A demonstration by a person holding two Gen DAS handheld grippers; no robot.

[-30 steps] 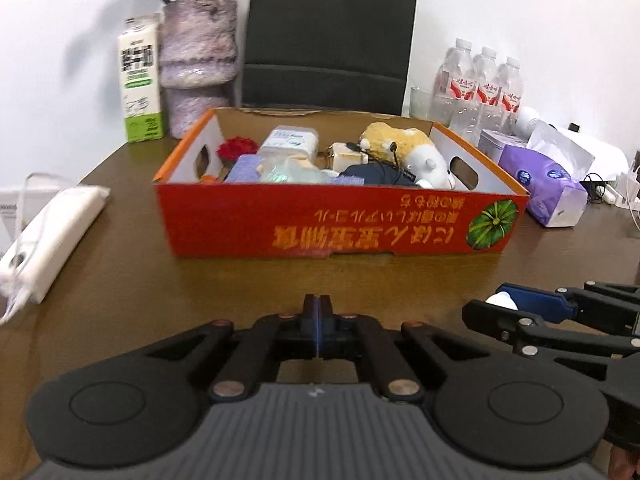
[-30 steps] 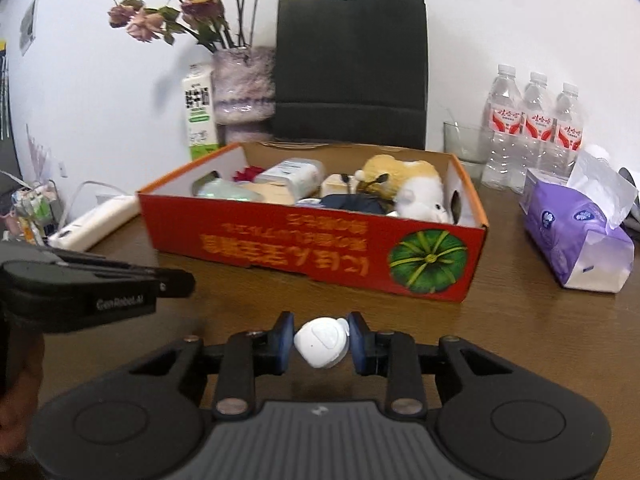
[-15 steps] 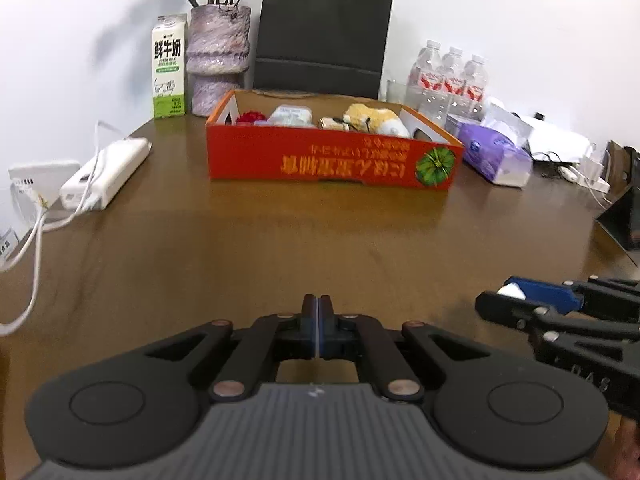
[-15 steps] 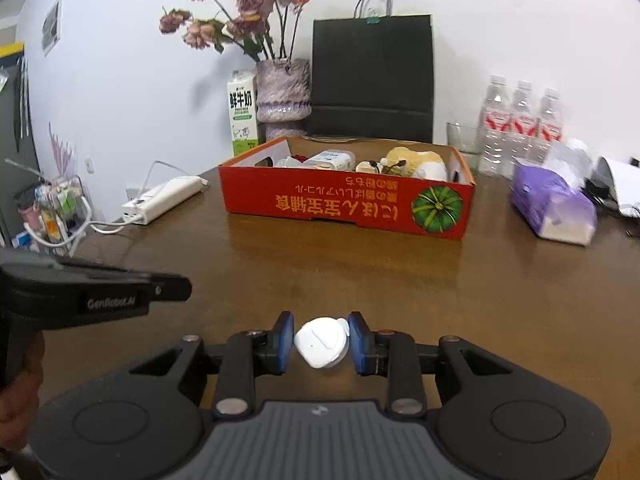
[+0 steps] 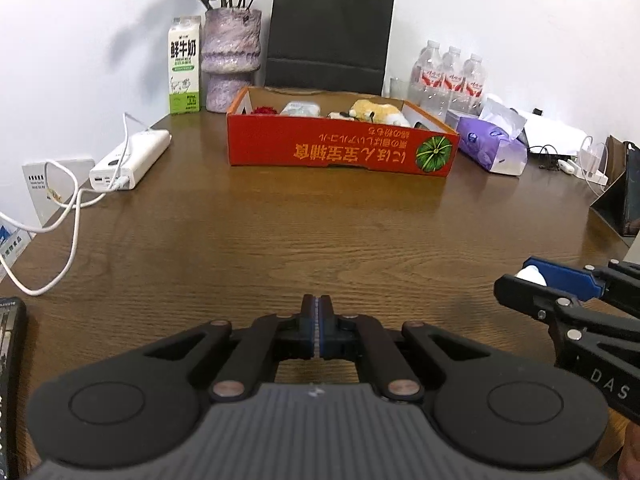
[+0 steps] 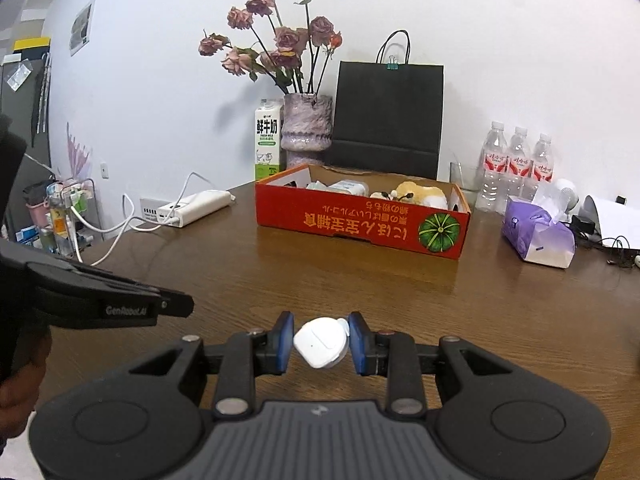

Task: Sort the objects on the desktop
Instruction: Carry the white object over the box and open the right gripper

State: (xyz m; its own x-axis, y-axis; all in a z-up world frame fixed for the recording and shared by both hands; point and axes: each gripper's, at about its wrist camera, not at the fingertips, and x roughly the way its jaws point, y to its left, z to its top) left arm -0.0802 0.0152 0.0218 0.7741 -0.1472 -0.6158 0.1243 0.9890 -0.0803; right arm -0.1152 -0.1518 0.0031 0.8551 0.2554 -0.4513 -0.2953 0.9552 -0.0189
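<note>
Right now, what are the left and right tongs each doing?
Left tongs: closed, nothing between them.
Right tongs: closed on a small white case.

A plain white wall (image 6: 160, 100) fills the upper frame behind a dark wood-grain table (image 5: 320, 232) that shines under bright, even light. At the far left of the right wrist view stands a cluttered wire rack (image 6: 66, 216) beside a dark cabinet (image 6: 24, 128).
</note>
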